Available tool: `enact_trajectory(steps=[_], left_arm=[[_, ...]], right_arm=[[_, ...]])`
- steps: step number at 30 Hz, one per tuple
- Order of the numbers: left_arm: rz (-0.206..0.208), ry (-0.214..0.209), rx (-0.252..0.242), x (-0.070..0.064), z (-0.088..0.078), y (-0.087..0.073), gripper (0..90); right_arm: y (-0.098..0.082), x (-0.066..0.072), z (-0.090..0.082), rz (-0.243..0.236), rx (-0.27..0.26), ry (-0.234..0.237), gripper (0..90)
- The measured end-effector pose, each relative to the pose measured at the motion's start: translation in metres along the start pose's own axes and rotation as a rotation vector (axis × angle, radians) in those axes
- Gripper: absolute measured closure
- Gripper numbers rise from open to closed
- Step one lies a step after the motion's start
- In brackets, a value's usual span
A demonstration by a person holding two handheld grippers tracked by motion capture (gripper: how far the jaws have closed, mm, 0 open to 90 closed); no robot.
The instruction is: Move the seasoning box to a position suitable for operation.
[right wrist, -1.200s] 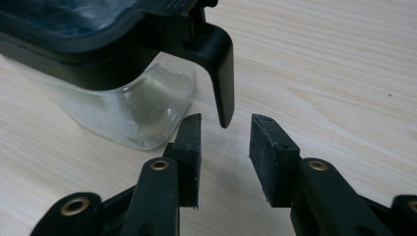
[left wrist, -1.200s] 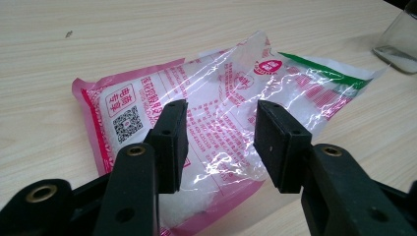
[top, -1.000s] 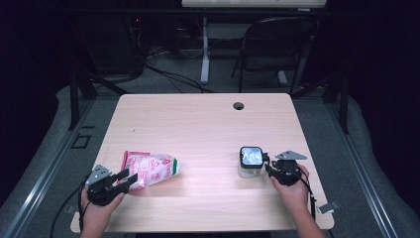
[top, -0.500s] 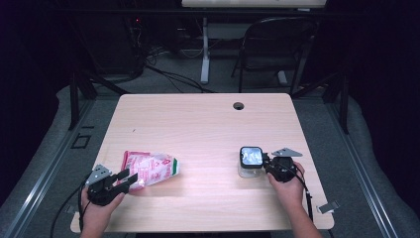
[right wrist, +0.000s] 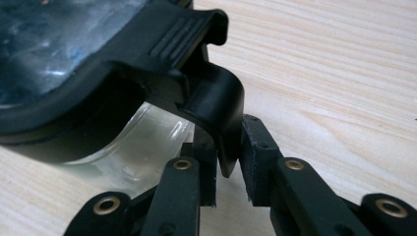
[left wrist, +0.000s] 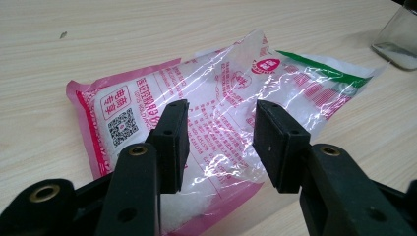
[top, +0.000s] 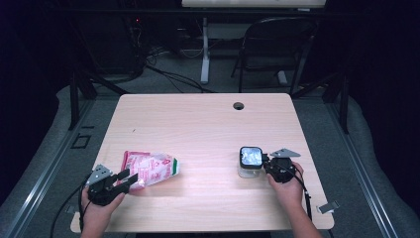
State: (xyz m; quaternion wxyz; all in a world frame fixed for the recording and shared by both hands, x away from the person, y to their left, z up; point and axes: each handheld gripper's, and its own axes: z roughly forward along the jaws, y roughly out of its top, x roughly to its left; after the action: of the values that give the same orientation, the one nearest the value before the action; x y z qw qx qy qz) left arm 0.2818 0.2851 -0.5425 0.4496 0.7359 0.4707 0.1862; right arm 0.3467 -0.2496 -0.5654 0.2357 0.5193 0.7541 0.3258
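A pink and clear plastic bag of white grains lies flat near the table's front left. My left gripper sits at its near end, jaws open, and the bag lies just beyond and below the pads without being pinched. At the front right stands a small glass jar with a black clip lid. My right gripper is against the jar's right side. Its jaws have just been closing, and the lid's black latch is now pinched between the pads of the right gripper.
The wooden table has a round cable hole near its far edge. A folding chair and cables stand on the floor behind. The jar's corner shows far off in the left gripper view.
The right gripper's jaws have drawn together around the lid's latch beside the jar. The left gripper and the bag have stayed where they were.
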Motion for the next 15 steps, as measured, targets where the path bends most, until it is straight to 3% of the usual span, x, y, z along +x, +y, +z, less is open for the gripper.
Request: enact_trajectory(steps=[7, 15], left_arm=[[0.008, 0.000, -0.002, -0.001, 0.000, 0.000, 57.1], [0.010, 0.000, -0.006, -0.002, 0.000, 0.000, 57.1]], right_arm=[[-0.002, 0.010, -0.004, -0.042, 0.015, 0.007, 78.2], [-0.009, 0.038, -0.012, -0.083, 0.007, 0.062, 77.6]])
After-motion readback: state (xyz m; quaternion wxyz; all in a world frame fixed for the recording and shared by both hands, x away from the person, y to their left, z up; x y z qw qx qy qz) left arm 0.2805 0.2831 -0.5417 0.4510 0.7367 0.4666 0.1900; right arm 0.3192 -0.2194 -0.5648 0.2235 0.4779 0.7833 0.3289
